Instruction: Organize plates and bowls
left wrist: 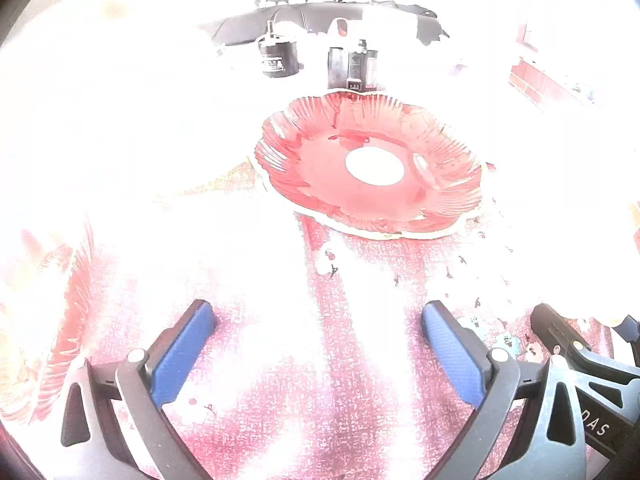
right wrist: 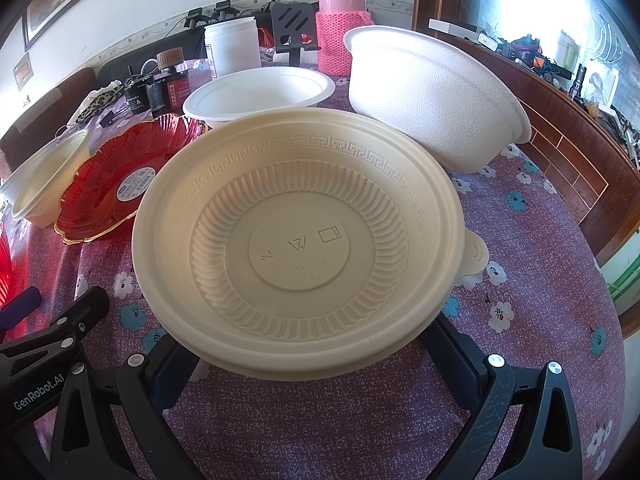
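Right gripper [right wrist: 310,360] spread around near rim of cream bowl [right wrist: 298,236], grip uncertain; left gripper [left wrist: 316,352] spread, empty. Close squarely, lift level, nest toward red plate [right wrist: 116,184] on the left.

Ridged lid [right wrist: 298,240] foremost, scalloped plate [right wrist: 116,184] left (upturned bowl [right wrist: 432,100] behind right)

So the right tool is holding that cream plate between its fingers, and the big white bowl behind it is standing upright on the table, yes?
Not quite. The big white bowl is upside down, rim on the tablecloth, as the right wrist view shows. The rest holds: the right gripper has the cream plate between its fingers.
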A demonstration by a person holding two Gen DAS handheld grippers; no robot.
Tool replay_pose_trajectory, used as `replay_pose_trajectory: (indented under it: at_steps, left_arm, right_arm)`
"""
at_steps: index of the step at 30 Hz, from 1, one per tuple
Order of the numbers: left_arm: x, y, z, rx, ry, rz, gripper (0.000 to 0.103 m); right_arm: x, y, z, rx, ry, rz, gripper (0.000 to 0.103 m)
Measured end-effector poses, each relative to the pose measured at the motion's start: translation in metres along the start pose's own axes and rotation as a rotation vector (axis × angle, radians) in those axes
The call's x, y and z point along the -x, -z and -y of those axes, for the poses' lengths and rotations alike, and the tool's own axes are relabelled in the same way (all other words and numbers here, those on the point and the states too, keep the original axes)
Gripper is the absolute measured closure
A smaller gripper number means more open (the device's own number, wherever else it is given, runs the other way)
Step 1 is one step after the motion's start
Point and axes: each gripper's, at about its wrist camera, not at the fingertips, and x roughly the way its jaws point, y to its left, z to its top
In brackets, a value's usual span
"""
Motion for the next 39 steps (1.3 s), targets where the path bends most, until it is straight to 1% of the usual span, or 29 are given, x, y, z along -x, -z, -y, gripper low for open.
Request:
replay_pose_trajectory:
  at_steps: [18,24,28,31,33,36,39]
  left_arm:
    - [0.000,0.000,0.000,0.000,0.000,-0.001,0.000]
    - [0.001,-0.001,0.000,0.014,-0.010,-0.002,0.000]
    - [-0.002,0.000,0.003,-0.005,0.008,-0.035,0.000]
    - [0.000,0.003,0.003,-0.043,0.031,-0.059,0.000]
    - [0.000,0.004,0.003,-0.054,0.035,-0.074,0.000]
    - [0.004,0.009,0.002,-0.064,0.043,-0.070,0.000]
    - [0.006,0.012,0.001,-0.061,0.044,-0.069,0.000]
  right_arm:
    - [0.000,0.000,0.000,0.000,0.000,0.000,0.001]
    - [0.000,0.000,-0.001,0.001,0.002,0.000,0.001]
    - [0.000,0.000,-0.002,0.000,-0.003,-0.001,0.001]
    - [0.000,-0.001,0.003,0.003,-0.010,-0.032,0.001]
    - [0.001,-0.004,0.003,0.001,-0.009,-0.071,0.001]
    - [0.003,-0.002,0.001,0.019,-0.012,-0.084,0.001]
    - [0.005,0.000,0.003,0.063,-0.047,-0.118,0.001]
